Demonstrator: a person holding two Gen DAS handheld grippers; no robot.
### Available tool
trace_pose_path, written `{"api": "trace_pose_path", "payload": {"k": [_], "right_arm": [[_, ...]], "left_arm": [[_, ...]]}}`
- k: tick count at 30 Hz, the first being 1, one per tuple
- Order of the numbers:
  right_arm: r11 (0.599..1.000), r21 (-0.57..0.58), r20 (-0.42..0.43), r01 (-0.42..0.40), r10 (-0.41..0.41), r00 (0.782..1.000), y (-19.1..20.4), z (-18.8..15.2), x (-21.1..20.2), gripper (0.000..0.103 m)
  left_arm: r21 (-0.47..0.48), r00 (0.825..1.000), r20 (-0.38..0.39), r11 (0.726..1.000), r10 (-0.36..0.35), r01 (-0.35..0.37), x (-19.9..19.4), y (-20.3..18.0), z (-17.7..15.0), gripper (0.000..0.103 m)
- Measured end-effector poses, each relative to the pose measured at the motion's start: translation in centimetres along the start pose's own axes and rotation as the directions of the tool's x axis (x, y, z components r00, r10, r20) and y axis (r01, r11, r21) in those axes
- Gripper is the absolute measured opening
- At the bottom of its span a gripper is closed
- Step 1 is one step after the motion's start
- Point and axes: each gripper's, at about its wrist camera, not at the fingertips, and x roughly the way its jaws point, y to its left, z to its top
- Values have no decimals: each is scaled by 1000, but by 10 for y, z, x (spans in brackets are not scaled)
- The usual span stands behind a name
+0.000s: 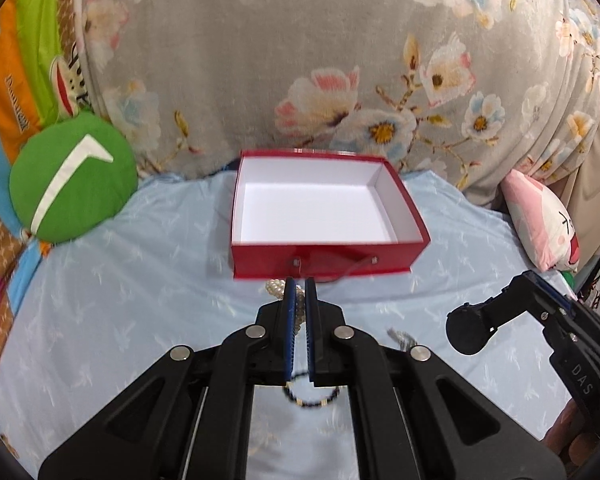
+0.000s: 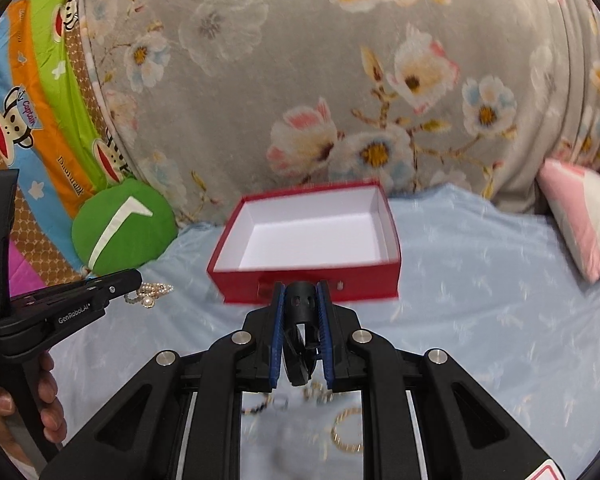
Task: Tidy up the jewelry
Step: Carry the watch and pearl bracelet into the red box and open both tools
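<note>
An open red box [image 1: 324, 268] with a white inside stands on the light blue bedsheet; it also shows in the right wrist view [image 2: 312, 286]. My left gripper [image 1: 299, 284] is nearly shut just above a pearl necklace [image 1: 275, 287], which lies in front of the box; whether it grips the pearls is unclear. A dark bead bracelet [image 1: 312, 398] lies under the left gripper. My right gripper [image 2: 302, 290] is shut on a black round jewelry holder [image 2: 300, 320], held above the sheet near the box front. Gold and silver pieces [image 2: 346, 432] lie below it.
A green round cushion [image 1: 72, 176] sits at the left and a pink pillow [image 1: 540, 220] at the right. A grey floral quilt [image 1: 300, 60] rises behind the box. The pearl necklace [image 2: 152, 294] lies by the left gripper body [image 2: 60, 312].
</note>
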Motion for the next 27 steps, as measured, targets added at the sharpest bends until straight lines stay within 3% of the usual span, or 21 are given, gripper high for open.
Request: {"api": "trace_pose_path", "payload": {"k": [8, 15, 23, 27], "right_arm": [[998, -44, 39, -52, 54, 998, 1, 80, 51, 15], [987, -3, -69, -159, 159, 985, -2, 128, 141, 15], [995, -39, -108, -89, 85, 991, 1, 137, 233, 15], [997, -51, -156, -58, 49, 987, -6, 127, 276, 15]], "left_arm": [[18, 997, 78, 1000, 11, -12, 31, 0, 78, 3], [29, 998, 51, 999, 38, -39, 96, -3, 126, 3], [33, 994, -19, 994, 105, -105, 186, 6, 141, 3], [-4, 989, -107, 995, 97, -98, 237, 20, 135, 3]]}}
